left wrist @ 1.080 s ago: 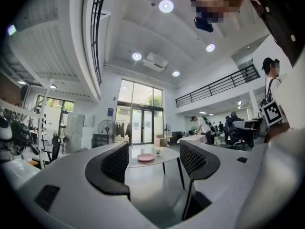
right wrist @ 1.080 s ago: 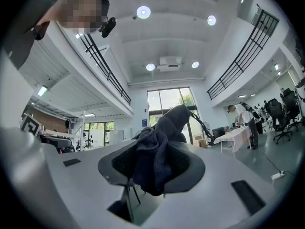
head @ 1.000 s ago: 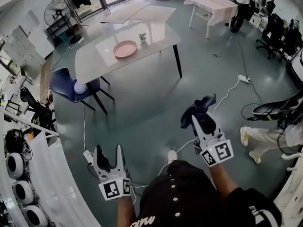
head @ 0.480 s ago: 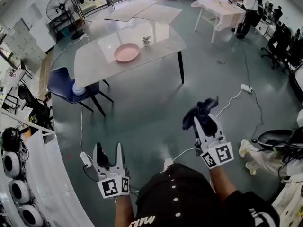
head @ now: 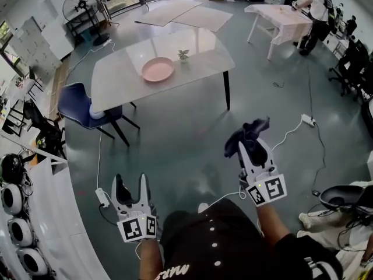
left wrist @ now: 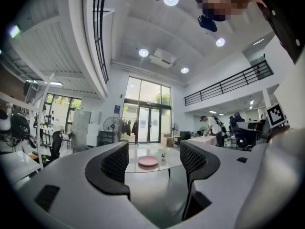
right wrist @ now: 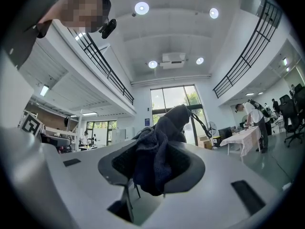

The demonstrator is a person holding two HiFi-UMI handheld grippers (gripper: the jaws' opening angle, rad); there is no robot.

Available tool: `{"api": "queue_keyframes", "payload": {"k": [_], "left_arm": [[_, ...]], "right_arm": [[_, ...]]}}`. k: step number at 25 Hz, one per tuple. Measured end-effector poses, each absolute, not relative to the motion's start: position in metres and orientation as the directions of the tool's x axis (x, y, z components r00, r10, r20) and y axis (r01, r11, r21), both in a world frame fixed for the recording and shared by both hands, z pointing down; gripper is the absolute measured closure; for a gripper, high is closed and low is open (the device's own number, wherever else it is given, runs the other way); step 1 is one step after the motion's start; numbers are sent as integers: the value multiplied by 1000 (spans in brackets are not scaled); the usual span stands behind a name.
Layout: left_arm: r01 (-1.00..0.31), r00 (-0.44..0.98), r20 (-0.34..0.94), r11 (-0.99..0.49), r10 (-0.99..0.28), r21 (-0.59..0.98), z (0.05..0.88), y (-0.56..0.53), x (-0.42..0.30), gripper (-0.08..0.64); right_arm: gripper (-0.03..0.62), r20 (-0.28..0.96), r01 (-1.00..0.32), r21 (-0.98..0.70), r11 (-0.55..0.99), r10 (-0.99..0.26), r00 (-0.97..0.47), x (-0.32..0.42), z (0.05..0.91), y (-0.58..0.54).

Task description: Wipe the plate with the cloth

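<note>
Right gripper (head: 252, 151): jaws clamped on a dark blue cloth (right wrist: 153, 156), bunched and draped over the pads, evidently carried ready for wiping. Left gripper (left wrist: 152, 159): jaws wide apart, nothing between them, free to steady the dish. The pink plate (head: 158, 70) sits on the white table (head: 204, 46) beside a small potted plant (head: 183, 55), well apart from both grippers across open floor. A blue chair (head: 78, 102) and a white floor cable (head: 287, 134) flank the approach; neither appears to obstruct it.
</note>
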State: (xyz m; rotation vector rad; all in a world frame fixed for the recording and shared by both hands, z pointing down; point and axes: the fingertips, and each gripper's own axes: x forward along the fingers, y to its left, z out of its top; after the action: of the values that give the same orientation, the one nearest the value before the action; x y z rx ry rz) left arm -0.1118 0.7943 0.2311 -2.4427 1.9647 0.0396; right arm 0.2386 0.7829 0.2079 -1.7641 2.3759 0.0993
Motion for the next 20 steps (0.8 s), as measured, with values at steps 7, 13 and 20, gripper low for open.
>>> {"api": "queue_keyframes", "payload": {"k": [7,13,20], "left_arm": [[-984,176,-26,-176,-984,16,231,775,-116,232],[-983,180,-20,-181,-983,35,239,746,-122,232],[-976,210,-17,-211,-978,47,253,685,-110,232]], "right_arm": [[454,-172,-948,-62,312,-939,-298,238,215,760],[453,-175,-948,-57,312,-938,-299,228,216,733],[454,-170,-953,-41,302,-942,-291,232,224,682]]}}
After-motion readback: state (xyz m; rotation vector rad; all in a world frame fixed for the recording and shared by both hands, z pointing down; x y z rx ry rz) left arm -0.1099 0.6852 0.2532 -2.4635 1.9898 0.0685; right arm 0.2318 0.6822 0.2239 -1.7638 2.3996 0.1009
